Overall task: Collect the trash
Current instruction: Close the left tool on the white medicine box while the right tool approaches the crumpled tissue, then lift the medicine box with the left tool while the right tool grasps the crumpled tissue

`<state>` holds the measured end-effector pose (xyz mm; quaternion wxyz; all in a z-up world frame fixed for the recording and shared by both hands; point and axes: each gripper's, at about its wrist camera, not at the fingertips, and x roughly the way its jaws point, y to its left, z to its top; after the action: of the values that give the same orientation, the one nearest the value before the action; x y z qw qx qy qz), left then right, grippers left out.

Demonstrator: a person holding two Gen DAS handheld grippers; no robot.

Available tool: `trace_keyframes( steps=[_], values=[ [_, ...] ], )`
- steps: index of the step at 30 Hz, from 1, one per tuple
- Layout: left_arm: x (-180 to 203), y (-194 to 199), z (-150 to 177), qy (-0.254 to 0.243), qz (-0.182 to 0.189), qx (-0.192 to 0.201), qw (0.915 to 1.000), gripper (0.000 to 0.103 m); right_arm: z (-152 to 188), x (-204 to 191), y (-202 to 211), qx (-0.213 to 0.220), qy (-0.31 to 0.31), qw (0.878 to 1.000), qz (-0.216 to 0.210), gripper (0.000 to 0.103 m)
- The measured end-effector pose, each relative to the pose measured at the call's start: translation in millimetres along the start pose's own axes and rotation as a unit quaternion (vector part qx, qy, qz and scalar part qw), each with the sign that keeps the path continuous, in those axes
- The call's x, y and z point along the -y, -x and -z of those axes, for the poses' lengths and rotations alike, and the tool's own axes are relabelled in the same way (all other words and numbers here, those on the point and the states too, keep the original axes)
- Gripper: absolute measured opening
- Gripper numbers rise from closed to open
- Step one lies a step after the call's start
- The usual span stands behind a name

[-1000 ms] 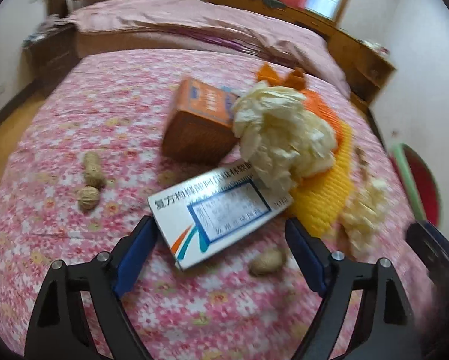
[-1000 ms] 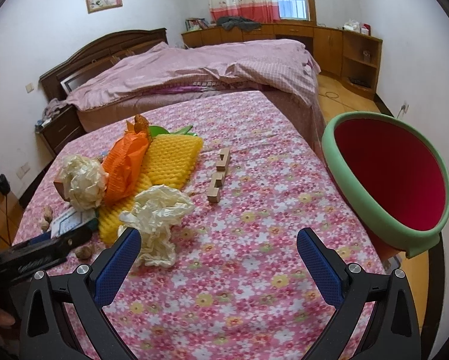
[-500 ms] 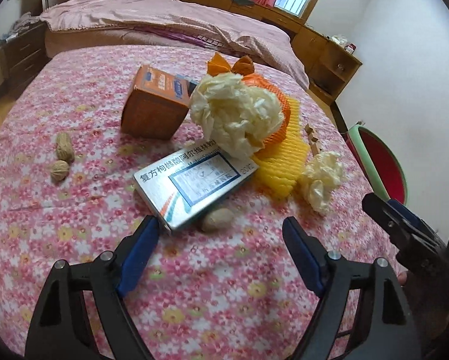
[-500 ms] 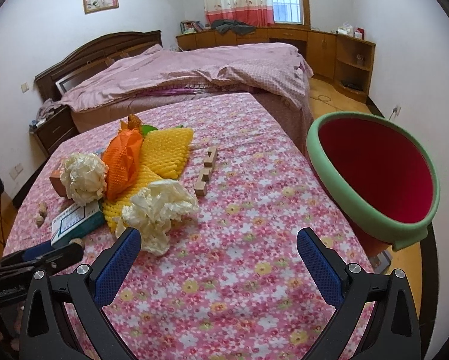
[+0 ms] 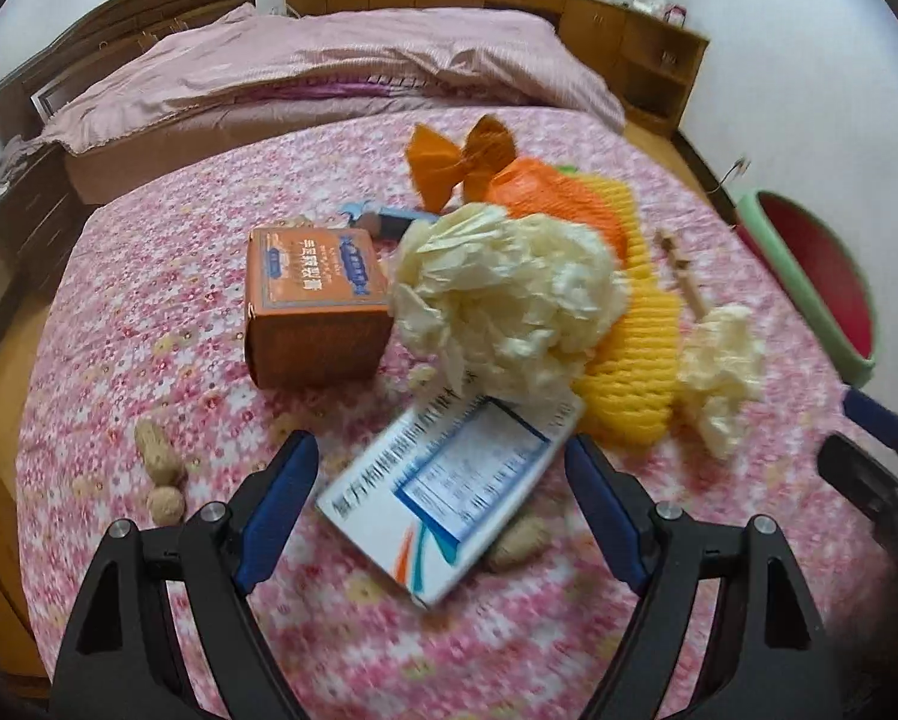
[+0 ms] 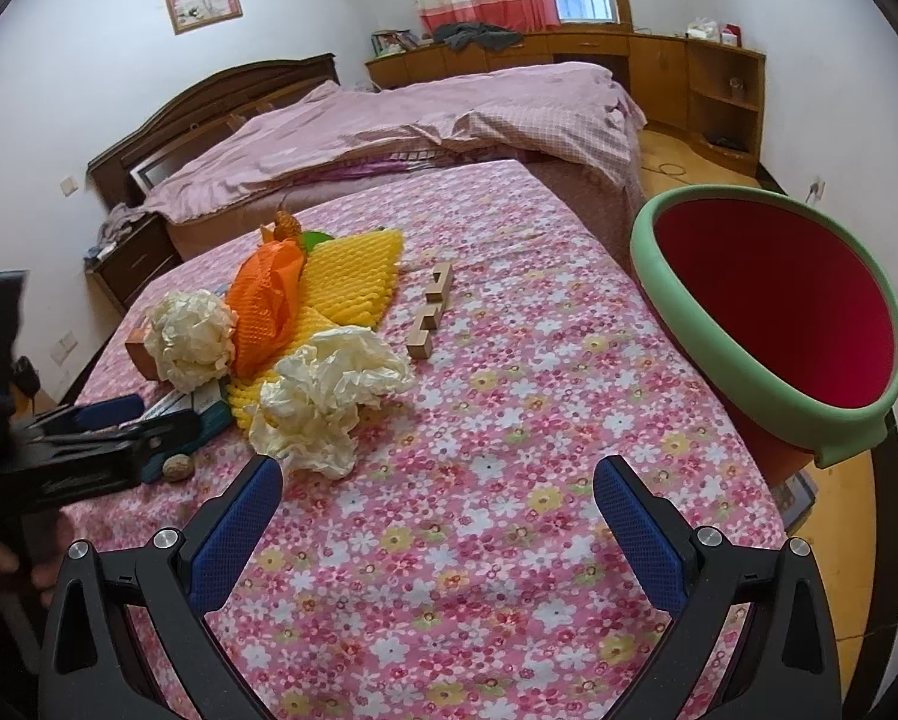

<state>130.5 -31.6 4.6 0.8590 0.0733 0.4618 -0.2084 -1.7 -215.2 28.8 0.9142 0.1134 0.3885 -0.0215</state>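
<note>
Trash lies on a pink floral tablecloth. A white and blue medicine box lies flat between the fingers of my open left gripper. Behind it sit an orange box, a big crumpled paper ball, yellow foam netting, orange netting and a smaller paper wad. My right gripper is open and empty, with that wad just ahead to its left. The green-rimmed red bin stands at the table's right edge.
Peanuts and a walnut lie left of my left gripper, another nut beside the medicine box. Small wooden blocks lie mid-table. A bed with a pink quilt stands behind the table. The left gripper shows at the right view's left.
My left gripper has moved forward, so the medicine box now sits between its open fingers. My right gripper has shifted slightly closer to the smaller paper wad. Both stay open.
</note>
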Motion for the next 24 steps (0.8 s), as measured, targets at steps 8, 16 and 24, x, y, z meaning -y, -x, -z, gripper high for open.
trace_keyframes(
  steps=[8, 16, 24],
  values=[
    [-12.2, -14.3, 0.5, 0.046, 0.007, -0.006, 0.9989, 0.078, -1.2, -2.4, -7.9, -0.013, 0.005, 1.000, -0.005, 0.103],
    [-32.4, 27.8, 29.5, 0.115, 0.047, 0.047, 0.9912, 0.066, -8.4, -20.1, -24.9, -0.034, 0.027, 0.999, -0.029, 0.103],
    [-34.6, 47.4, 49.3, 0.170, 0.059, 0.059, 0.9819, 0.066, -14.2, -32.6, -48.3, -0.062, 0.020, 0.996, -0.056, 0.096]
  ],
)
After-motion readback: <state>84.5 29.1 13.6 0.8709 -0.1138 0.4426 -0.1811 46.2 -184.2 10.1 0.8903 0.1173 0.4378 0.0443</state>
